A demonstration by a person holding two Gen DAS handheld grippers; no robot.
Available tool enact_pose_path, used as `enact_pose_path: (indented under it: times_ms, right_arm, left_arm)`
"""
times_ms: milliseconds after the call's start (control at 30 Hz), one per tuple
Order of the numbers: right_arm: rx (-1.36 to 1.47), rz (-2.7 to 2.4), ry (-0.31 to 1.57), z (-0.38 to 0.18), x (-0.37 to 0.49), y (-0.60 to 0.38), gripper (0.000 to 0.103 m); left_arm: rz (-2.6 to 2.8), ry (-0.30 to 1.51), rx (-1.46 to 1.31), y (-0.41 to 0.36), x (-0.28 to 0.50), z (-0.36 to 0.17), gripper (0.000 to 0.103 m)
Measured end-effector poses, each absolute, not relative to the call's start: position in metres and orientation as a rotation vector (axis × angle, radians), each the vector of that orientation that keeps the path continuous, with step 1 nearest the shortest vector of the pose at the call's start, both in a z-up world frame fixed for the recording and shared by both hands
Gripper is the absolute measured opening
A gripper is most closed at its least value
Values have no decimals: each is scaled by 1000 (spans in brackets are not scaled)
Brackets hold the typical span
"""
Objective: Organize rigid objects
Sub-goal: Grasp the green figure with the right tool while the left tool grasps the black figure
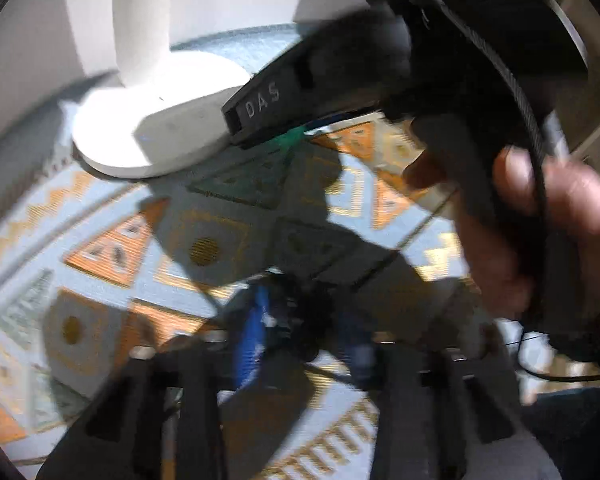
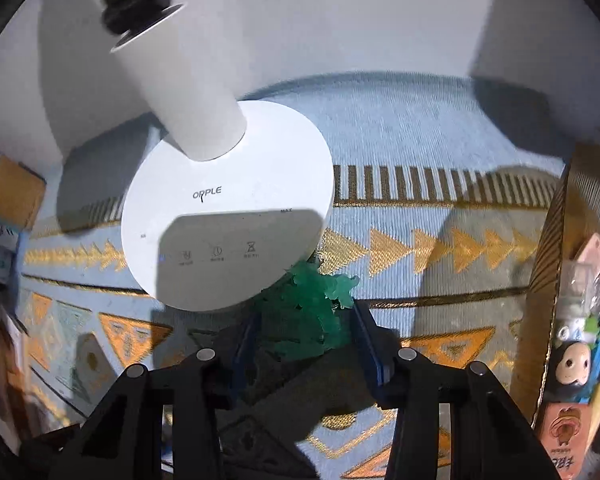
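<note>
Gripping green toy [image 2: 312, 312], right claw [image 2: 304, 340] half-closed beside lamp base [image 2: 220, 208]; left claw [image 1: 300, 336] blurred, state unclear.

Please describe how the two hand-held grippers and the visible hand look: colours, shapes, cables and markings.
Right hand-held gripper: black angular linkage arms with round silver pins, and blue fingers. In the left view it appears as a black body marked "DAS", with a black braided cable. Left hand-held gripper: black frame, blue fingers, blurred. The hand is bare; no sleeve shows.

A table covered in a pale blue cloth [image 2: 400, 136] with orange and gold triangle patterns carries a white lamp base [image 2: 228, 208] marked OPPLE. A green plastic piece [image 2: 316, 304] lies just beside its rim, against a white wall.
</note>
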State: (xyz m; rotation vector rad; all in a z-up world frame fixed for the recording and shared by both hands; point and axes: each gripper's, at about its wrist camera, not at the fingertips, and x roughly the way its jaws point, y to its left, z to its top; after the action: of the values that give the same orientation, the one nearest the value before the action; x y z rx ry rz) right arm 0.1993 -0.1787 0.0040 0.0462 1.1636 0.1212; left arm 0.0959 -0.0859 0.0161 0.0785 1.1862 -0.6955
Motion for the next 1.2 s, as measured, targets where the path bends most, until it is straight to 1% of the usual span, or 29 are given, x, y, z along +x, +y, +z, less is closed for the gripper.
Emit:
enact_pose_path:
  times_ms: [67, 167, 367, 533, 900, 967, 1000, 1033, 1067, 1100, 1200]
  right_arm:
    - [68, 137, 1163, 6, 196, -186, 37]
    - [128, 161, 1158, 12, 182, -198, 37]
    - [183, 188, 1157, 21, 140, -201, 37]
    - [218, 201, 1167, 25, 98, -208, 37]
    - [167, 109, 1220, 13, 41, -228, 37]
    - [223, 104, 1228, 12, 36, -236, 40]
    - [257, 98, 1237, 11, 35, -241, 48]
    - [279, 86, 1248, 9, 33, -246, 55]
    - [297, 62, 1259, 8, 30, -252, 67]
    - [324, 39, 1263, 6, 28, -259, 70]
    - [411, 52, 1253, 6, 21, -274, 70]
  left_arm:
    - [-688, 1187, 56, -82, 96, 18, 24]
    - [-681, 1186, 40, -68, 94, 22, 24]
    - [-670, 1229, -103, -42, 91, 24, 24]
    - [-653, 1229, -101, -27, 83, 28, 24]
    - [-647, 1251, -25, -37, 71, 28, 24]
    - [-636, 1260, 1, -38, 68, 26, 26]
    - [-628, 1274, 20, -40, 68, 25, 39]
    - [-621, 1282, 30, -41, 67, 24, 43]
    - [-618, 1285, 33, -42, 66, 23, 43]
    - [-615, 1288, 34, -41, 64, 23, 43]
    - [-578, 1300, 37, -39, 62, 20, 43]
